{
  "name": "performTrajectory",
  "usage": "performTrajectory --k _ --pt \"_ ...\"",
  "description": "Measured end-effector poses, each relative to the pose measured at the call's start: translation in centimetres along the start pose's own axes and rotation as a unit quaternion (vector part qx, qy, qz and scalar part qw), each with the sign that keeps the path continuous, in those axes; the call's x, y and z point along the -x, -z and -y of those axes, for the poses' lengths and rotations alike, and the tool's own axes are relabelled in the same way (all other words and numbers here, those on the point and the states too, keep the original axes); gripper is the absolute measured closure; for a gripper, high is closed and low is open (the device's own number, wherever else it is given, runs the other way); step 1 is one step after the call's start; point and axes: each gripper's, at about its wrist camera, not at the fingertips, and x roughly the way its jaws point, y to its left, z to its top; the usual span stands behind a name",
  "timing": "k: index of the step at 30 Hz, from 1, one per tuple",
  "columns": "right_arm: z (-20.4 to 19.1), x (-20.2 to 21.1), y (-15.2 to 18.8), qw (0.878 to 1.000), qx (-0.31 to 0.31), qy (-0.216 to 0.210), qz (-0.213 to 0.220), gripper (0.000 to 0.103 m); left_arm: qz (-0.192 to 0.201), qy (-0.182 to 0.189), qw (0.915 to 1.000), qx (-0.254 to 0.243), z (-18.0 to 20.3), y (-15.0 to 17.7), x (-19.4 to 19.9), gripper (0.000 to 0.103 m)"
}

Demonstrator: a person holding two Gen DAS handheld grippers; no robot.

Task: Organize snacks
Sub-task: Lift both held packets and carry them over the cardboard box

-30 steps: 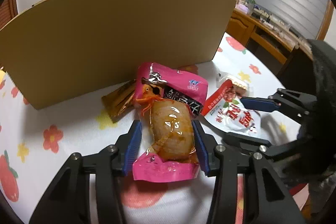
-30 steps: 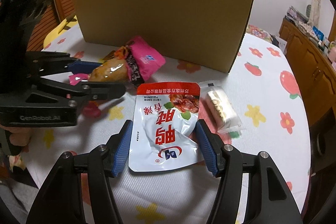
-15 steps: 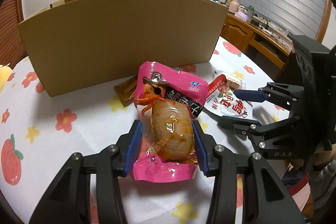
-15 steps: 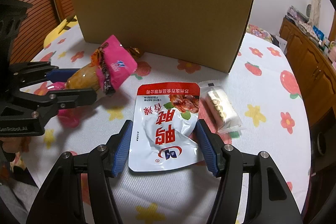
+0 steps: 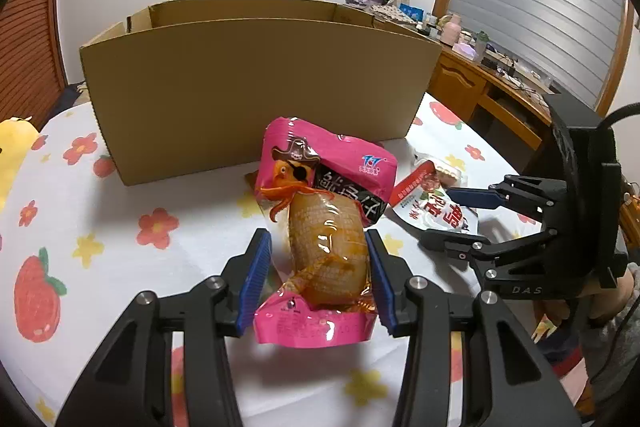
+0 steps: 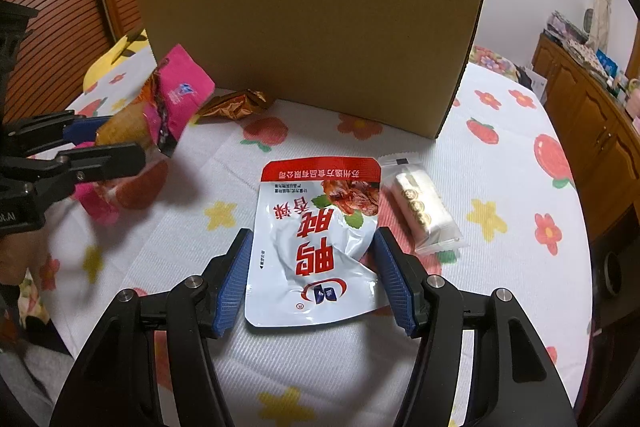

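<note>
Tablecloth [image 6: 500, 155] printed with flowers and strawberries covers the table, an open cardboard box [image 5: 256, 83] at its back. Left gripper [image 5: 318, 281] clamps a pink squid packet [image 5: 326, 227] raised above the cloth. Right gripper [image 6: 312, 279] rests wide open, straddling a white duck-snack pouch [image 6: 316, 239] lying flat.

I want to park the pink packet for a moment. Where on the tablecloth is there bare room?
Bare cloth lies left of the left gripper, in front of the cardboard box. It is crowded to the right: white pouch, clear-wrapped cake, brown wrapper at the box's foot.
</note>
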Motion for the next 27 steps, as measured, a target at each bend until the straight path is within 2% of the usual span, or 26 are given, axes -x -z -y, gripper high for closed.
performTrajectory --k 5,12,20,27 --pt "-0.1 0.4 0.0 1.000 0.001 -0.002 0.009 0.046 0.002 -0.001 1.0000 0.005 -0.4 0.2 0.0 0.057" --pt "0.2 1.5 0.3 0.999 -0.015 -0.008 0.032 0.045 0.008 -0.001 0.9999 0.010 -0.4 0.1 0.3 0.057" --pt "-0.3 3.4 0.0 0.998 -0.007 -0.008 0.056 0.045 0.034 -0.008 0.9994 0.005 -0.3 -0.8 1.9 0.057" --pt "-0.5 5.8 -1.0 0.996 -0.009 -0.002 0.093 0.045 0.057 -0.016 0.9982 0.003 -1.0 -2.4 3.3 0.057"
